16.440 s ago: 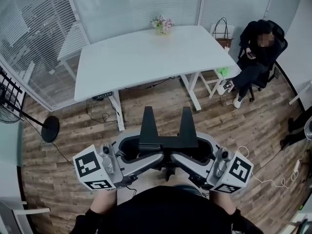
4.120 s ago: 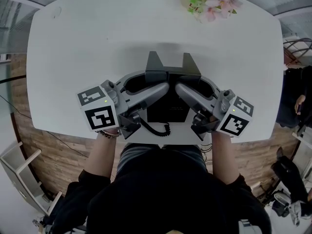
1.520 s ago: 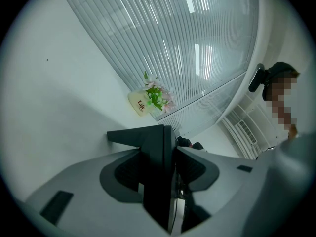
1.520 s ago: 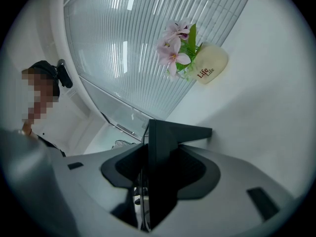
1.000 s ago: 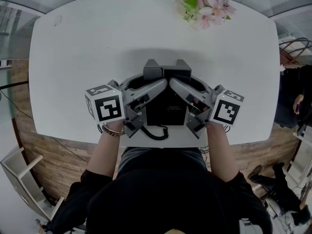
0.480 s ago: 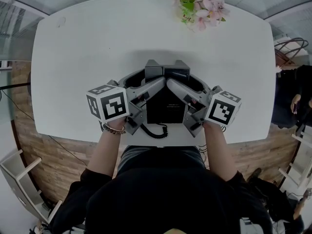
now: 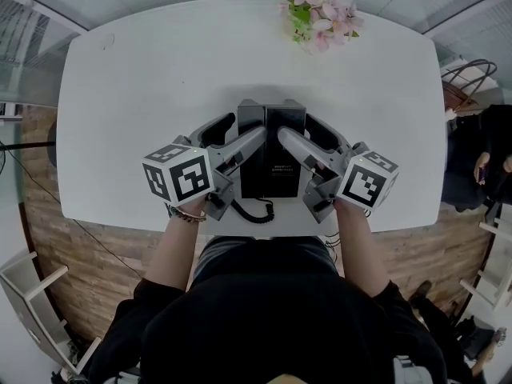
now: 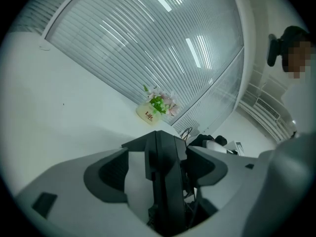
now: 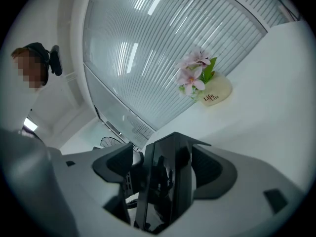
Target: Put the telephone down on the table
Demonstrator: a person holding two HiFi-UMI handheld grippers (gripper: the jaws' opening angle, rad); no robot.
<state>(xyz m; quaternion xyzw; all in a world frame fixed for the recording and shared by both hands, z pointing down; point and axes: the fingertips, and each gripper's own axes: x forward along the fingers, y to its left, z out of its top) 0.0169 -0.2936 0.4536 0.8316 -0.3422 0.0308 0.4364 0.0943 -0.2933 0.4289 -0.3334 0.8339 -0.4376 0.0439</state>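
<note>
- White counter [image 7: 120, 94]: broad rounded top that fills most of the head view. It is bare apart from the items listed below.
- Black telephone [image 7: 270, 146]: rests on the counter close to the front edge, directly ahead of the person. By the look of it, the placing itself is done and the step in hand is the release.
- Left gripper [image 7: 246, 126]: its jaws have just been opening and now stand wide apart on either side of the telephone's left part. In the left gripper view, white counter shows between the outer pad and the black casing. The inner pad sits close, with no evident squeeze.
- Right gripper [image 7: 294, 126]: mirrors the left. Its jaws have just been opening and stand spread around the telephone's right part, which lies between them unclamped.
- Next move, as judged: draw both grippers straight back toward the person with the jaws kept wide, so that no pad drags the casing off its position.
- Pink flowers in a pale pot [image 7: 316, 10]: stand at the far edge, well apart from the work.
- Coiled cord [image 7: 252, 213]: lies at the front edge just beside the left gripper's body. It could snag during withdrawal.
</note>
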